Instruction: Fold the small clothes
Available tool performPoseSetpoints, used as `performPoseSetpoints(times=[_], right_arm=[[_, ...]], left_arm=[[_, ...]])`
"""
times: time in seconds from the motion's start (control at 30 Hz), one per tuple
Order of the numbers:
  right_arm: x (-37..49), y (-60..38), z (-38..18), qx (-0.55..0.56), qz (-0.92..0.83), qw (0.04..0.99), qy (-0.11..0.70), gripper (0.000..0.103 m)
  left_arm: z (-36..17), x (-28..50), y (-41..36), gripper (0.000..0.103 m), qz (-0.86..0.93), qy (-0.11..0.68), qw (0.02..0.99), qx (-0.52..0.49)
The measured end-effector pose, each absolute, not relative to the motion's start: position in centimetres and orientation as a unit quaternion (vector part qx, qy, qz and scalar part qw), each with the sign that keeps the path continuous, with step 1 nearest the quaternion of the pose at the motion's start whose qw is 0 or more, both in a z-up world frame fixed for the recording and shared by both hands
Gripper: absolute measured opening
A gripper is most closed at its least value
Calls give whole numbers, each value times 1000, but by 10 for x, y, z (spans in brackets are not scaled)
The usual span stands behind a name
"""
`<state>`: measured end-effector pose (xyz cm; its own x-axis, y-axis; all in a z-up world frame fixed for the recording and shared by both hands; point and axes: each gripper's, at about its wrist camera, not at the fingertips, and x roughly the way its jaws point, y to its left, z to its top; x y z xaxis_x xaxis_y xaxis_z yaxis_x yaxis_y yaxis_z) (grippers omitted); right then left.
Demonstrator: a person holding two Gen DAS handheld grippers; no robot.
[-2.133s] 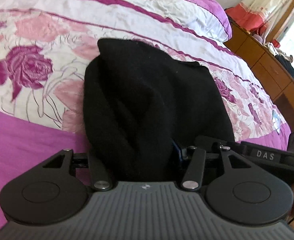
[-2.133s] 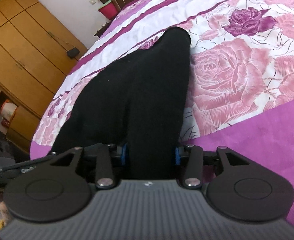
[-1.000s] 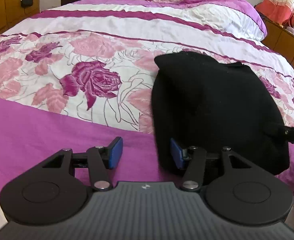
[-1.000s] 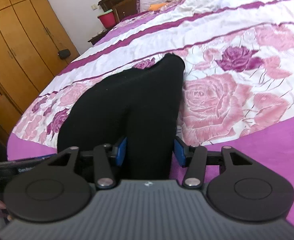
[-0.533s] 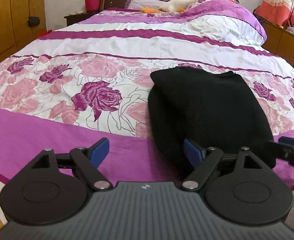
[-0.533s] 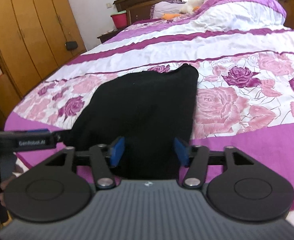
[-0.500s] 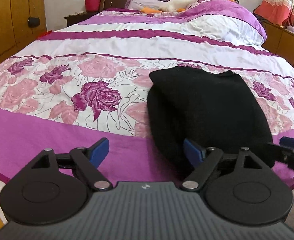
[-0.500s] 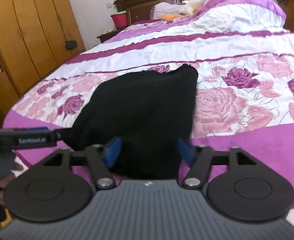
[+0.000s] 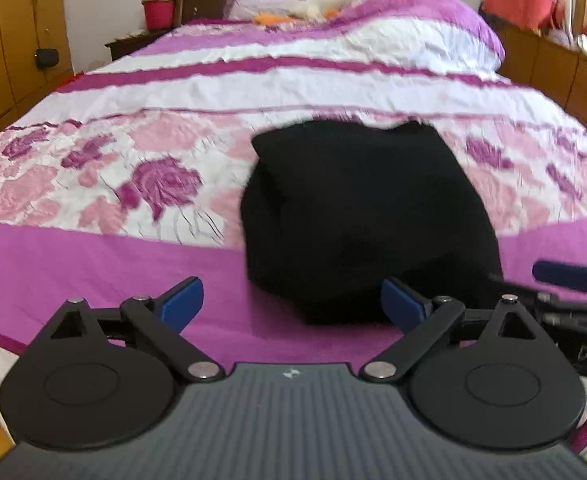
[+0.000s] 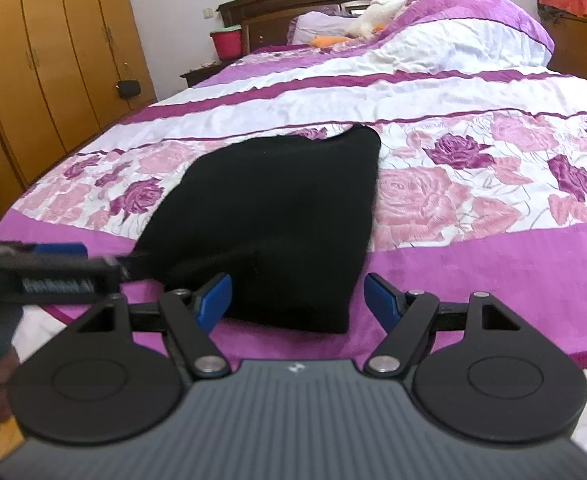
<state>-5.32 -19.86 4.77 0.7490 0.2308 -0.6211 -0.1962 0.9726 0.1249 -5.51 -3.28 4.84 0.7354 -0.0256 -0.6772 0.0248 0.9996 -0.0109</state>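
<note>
A black garment [image 9: 365, 216] lies folded in a compact bundle on the bed's floral cover, its near edge on the purple band. My left gripper [image 9: 293, 300] hovers just short of that edge; its jaws are opening wide and the pads touch nothing. In the right wrist view the garment [image 10: 277, 208] has its near corner between the blue pads of my right gripper [image 10: 298, 300], which is open, with gaps on both sides. The left gripper's blue finger [image 10: 59, 249] shows at the left, beside the garment.
The bed [image 10: 473, 256] fills both views, with pillows and a white soft toy [image 10: 377, 12] at the headboard. A wooden wardrobe [image 10: 53, 60] stands to the left, a red bucket [image 10: 226, 42] on a nightstand, and wooden cabinets [image 9: 553, 68] to the right.
Both grippers have let go of the black garment and spread their jaws. Both have drawn back toward the foot of the bed, so the garment now looks smaller and lies by itself.
</note>
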Motion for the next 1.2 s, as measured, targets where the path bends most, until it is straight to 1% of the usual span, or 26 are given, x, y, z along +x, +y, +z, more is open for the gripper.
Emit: performPoseSetpoints(times=[0.13,0.23,0.67,1.2], right_arm=[[-54,-197,43,22,104,933,344,75],[-52,-194,38,19,106,928,355,75],[-49,-190,30,17,108,920,375,75],[-52,-188,33,12,106,923,369,75]], left_arm=[[34,-47,-42,98,-17,399,917,14],[27,-43,-40,98,-6,407,913,14],[24,-39,-36,98,6,409,913,14],[25,-43,-37,98,-2,399,917,7]])
